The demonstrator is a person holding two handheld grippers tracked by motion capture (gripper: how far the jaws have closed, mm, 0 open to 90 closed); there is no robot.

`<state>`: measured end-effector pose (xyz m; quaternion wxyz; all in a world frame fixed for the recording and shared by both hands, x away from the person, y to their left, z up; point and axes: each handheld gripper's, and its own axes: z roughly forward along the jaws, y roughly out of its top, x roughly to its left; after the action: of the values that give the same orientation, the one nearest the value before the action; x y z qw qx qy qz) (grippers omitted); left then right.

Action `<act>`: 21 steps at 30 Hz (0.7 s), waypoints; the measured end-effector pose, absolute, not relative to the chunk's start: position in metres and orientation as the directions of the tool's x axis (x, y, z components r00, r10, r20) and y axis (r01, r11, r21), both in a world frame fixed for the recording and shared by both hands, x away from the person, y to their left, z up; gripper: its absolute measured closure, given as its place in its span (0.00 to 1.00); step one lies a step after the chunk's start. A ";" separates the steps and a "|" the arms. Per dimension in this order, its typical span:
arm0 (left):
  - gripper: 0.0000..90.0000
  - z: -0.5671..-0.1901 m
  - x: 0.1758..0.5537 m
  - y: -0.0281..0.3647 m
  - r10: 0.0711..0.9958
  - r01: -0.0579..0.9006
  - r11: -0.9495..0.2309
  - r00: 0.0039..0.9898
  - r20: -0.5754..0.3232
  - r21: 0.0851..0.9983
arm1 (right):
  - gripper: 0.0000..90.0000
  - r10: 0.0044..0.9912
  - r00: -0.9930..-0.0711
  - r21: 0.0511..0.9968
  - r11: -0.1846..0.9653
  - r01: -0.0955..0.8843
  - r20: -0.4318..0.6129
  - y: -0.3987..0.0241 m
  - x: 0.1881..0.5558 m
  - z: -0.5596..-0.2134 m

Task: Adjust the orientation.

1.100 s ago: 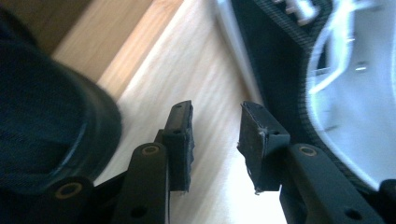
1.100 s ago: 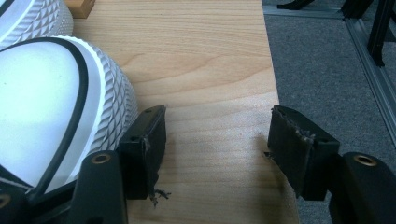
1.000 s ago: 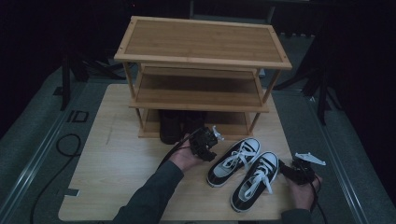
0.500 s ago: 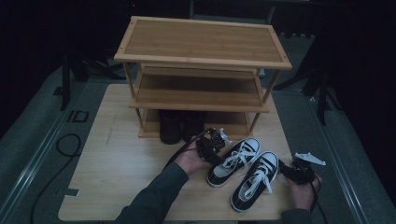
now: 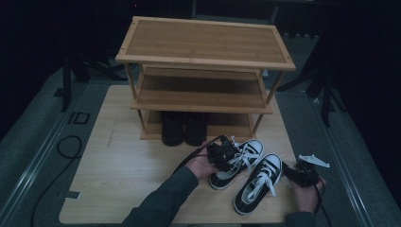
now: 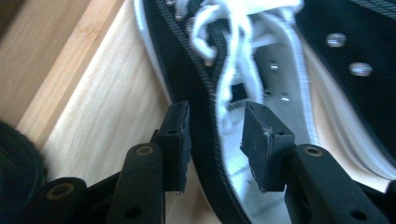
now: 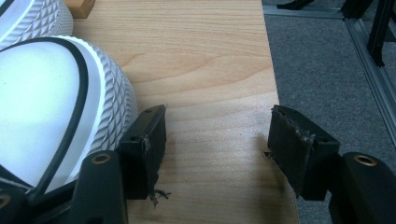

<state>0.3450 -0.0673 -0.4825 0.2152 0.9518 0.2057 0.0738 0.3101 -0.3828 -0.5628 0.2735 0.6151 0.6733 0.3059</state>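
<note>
Two black-and-white lace-up sneakers lie side by side on the wooden table (image 5: 123, 170), toes pointing away from me. My left gripper (image 5: 226, 152) is at the left sneaker (image 5: 253, 147). In the left gripper view its jaws (image 6: 217, 121) straddle that sneaker's black side wall (image 6: 196, 93): one pad is outside it, the other over the white lining, with a gap left, so it is open. To the right of the right sneaker (image 5: 257, 184), my right gripper (image 5: 297, 170) rests open. Nothing lies between its pads (image 7: 217, 126), which stand beside the white toe cap (image 7: 46, 107).
A three-tier bamboo shoe rack (image 5: 203, 47) stands at the back of the table, with a pair of black shoes (image 5: 184, 127) on its bottom shelf. The table's right edge (image 7: 273, 70) runs close beside my right gripper, with grey floor beyond it.
My left hand has moved right and slightly down onto the left sneaker, and its jaws now straddle the sneaker's side wall. The right hand and both sneakers have stayed put.
</note>
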 end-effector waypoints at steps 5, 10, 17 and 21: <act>0.80 -0.492 0.348 -0.074 0.434 0.366 -0.832 0.898 0.077 0.418 | 0.41 0.996 -0.093 0.749 0.055 0.661 0.009 -0.383 0.310 -0.563; 0.98 -0.489 0.346 -0.072 0.455 0.382 -0.822 0.887 0.081 0.422 | 0.41 0.996 -0.093 0.749 0.055 0.661 0.009 -0.383 0.310 -0.563; 0.98 -0.489 0.342 -0.062 0.466 0.399 -0.810 0.883 0.060 0.429 | 0.41 0.996 -0.094 0.748 0.057 0.661 0.007 -0.383 0.310 -0.563; 0.98 -0.489 0.337 -0.046 0.476 0.413 -0.803 0.878 0.046 0.430 | 0.41 0.995 -0.095 0.748 0.059 0.661 0.006 -0.383 0.310 -0.563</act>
<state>0.3375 -0.0457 -0.4887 0.2086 0.9464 0.2347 0.0761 0.3102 -0.3828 -0.5628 0.2740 0.6143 0.6740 0.3055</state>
